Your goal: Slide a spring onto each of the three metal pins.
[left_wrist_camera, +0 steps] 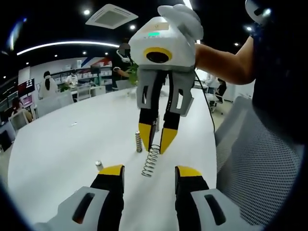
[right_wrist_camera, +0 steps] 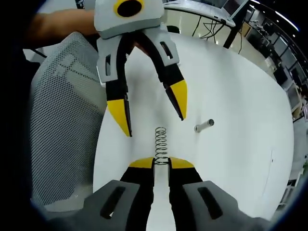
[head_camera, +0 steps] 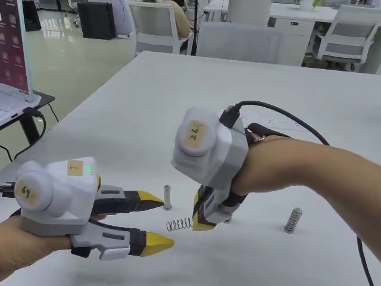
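Note:
My right gripper (head_camera: 202, 223) points down at the white table (head_camera: 149, 107) and is shut on one end of a loose spring (head_camera: 178, 224). The spring sticks out sideways toward my left gripper (head_camera: 156, 222). That gripper is open, with nothing between its yellow tips. A bare metal pin (head_camera: 167, 198) stands just behind the spring. Another pin, wearing a spring (head_camera: 292, 220), stands to the right. In the right gripper view, my right gripper (right_wrist_camera: 161, 162) pinches the spring (right_wrist_camera: 160, 142), and the bare pin (right_wrist_camera: 204, 126) is to the right. In the left gripper view, the spring (left_wrist_camera: 150, 161) hangs from the right gripper (left_wrist_camera: 155, 137).
A black cable (head_camera: 280, 113) runs from the right gripper across the table. A laptop on a stand (head_camera: 12, 71) sits off the table's left edge. Office chairs (head_camera: 155, 24) and desks stand beyond the far edge. A grey mesh chair (right_wrist_camera: 62, 110) is close behind the near edge.

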Available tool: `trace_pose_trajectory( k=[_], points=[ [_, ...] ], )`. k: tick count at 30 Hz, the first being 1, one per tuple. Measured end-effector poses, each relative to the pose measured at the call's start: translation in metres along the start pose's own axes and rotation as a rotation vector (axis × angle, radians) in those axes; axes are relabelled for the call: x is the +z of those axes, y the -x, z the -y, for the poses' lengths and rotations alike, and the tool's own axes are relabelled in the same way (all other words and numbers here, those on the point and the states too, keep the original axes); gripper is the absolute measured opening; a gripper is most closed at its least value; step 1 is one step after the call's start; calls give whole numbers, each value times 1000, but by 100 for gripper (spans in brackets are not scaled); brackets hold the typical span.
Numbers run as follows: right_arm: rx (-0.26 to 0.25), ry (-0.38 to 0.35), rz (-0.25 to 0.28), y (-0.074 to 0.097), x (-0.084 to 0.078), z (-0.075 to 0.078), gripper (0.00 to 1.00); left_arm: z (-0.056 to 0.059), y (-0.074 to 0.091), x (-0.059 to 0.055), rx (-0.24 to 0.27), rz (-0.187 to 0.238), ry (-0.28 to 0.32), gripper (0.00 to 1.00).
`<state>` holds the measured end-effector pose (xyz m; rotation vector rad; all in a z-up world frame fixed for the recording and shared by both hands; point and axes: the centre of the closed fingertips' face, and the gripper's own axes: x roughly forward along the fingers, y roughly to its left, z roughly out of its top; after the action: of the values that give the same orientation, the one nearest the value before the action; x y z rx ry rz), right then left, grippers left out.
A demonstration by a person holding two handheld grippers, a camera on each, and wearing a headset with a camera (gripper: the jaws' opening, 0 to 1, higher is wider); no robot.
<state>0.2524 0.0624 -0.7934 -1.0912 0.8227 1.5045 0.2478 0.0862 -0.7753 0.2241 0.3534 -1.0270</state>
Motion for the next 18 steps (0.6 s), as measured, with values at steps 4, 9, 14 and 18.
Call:
trace_pose_trajectory(
  k=[4, 9, 14, 18],
  points=[
    [-5, -3, 7, 6, 0, -3, 8, 2, -3, 4, -27, -13, -20, 32],
    [-9, -7, 9, 12, -2, -6, 8, 3, -8, 7, -54, -26, -47, 29],
    [-23, -14, 11, 19, -5, -4, 8, 7, -15, 12, -84, -34, -74, 26],
    [-33, -22, 13, 24, -7, -3, 8, 9, -21, 17, -104, -29, -93, 21]
  ],
)
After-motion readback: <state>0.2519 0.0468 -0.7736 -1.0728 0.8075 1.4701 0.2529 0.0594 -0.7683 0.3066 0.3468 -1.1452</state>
